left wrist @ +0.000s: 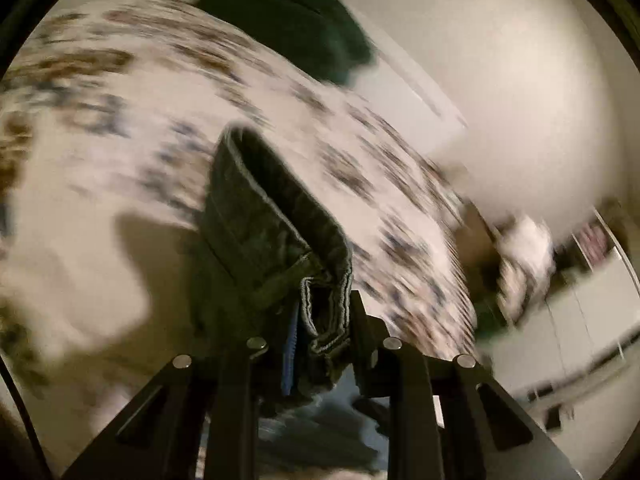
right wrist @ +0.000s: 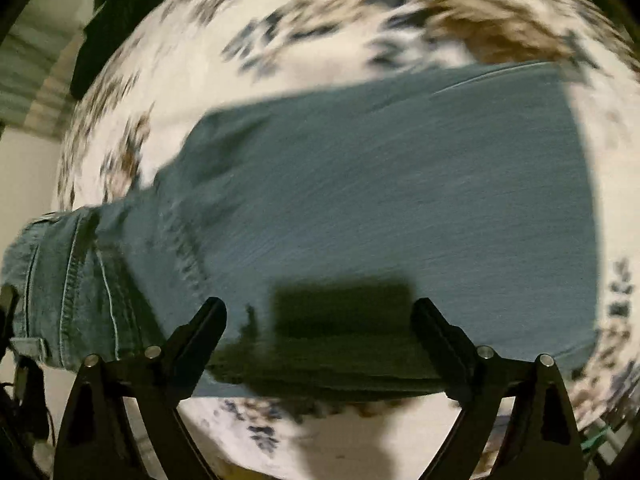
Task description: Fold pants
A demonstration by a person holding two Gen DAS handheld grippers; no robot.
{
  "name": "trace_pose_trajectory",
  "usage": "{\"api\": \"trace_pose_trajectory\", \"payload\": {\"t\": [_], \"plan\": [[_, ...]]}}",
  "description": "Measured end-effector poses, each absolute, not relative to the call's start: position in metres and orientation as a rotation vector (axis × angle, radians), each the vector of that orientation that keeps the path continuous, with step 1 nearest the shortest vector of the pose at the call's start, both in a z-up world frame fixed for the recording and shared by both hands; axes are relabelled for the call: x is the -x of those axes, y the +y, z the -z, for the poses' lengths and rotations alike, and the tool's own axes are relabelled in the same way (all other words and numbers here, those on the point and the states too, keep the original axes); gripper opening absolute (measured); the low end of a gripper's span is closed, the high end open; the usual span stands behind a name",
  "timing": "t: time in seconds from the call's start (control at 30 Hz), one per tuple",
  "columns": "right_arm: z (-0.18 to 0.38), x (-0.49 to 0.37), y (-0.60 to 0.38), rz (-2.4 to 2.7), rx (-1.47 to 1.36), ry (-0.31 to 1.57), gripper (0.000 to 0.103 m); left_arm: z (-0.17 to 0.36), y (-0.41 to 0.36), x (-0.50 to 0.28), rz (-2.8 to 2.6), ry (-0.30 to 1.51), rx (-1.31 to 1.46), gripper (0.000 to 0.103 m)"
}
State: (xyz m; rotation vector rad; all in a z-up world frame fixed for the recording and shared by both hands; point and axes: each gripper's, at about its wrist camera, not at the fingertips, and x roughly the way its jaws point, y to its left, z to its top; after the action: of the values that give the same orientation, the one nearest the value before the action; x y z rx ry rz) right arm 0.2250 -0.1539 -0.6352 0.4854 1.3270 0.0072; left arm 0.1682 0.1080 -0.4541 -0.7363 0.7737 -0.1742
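Jeans (right wrist: 380,200) flat on bed (right wrist: 320,12). Left tool (left wrist: 320,320) clamps hem; right tool (right wrist: 320,316) spread wide, empty. Carry hem square to waistband.

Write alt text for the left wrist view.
The left tongs are shut on the jeans' waistband, lifting it above a floral bedspread. A dark garment lies at the bed's far edge; the picture is motion-blurred.
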Motion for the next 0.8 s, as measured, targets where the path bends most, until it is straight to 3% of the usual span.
{"api": "trace_pose_trajectory", "payload": {"t": [0.23,0.27,0.3,0.43,0.53,0.6,0.63,0.67,0.73,0.8], "plan": [[0.620,-0.207,-0.278,0.128,-0.465,1.301,0.095,0.498,-0.032,-0.200,0.325,1.012,0.611,0.018],[0.620,-0.206,-0.293,0.138,-0.453,1.304,0.095,0.513,-0.046,-0.207,0.320,1.052,0.605,0.005],[0.621,-0.203,-0.306,0.144,-0.445,1.311,0.095,0.526,-0.055,-0.213,0.340,1.092,0.635,0.000],[0.624,-0.200,-0.343,0.137,-0.481,1.328,0.095,0.558,-0.087,-0.226,0.333,1.211,0.601,0.000],[0.617,-0.206,-0.346,0.058,-0.528,1.319,0.095,0.549,-0.085,-0.220,0.320,1.242,0.621,0.002],[0.608,-0.213,-0.339,-0.050,-0.574,1.301,0.095,0.529,-0.072,-0.201,0.283,1.245,0.645,0.013],[0.605,-0.218,-0.335,-0.105,-0.590,1.299,0.095,0.522,-0.065,-0.196,0.264,1.238,0.649,0.031],[0.604,-0.226,-0.326,-0.182,-0.612,1.299,0.095,0.510,-0.050,-0.190,0.222,1.223,0.646,0.060],[0.607,-0.244,-0.302,-0.292,-0.612,1.321,0.095,0.496,-0.031,-0.180,0.139,1.192,0.607,0.098],[0.618,-0.260,-0.277,-0.349,-0.571,1.359,0.095,0.491,-0.005,-0.176,0.026,1.170,0.530,0.101]]}}
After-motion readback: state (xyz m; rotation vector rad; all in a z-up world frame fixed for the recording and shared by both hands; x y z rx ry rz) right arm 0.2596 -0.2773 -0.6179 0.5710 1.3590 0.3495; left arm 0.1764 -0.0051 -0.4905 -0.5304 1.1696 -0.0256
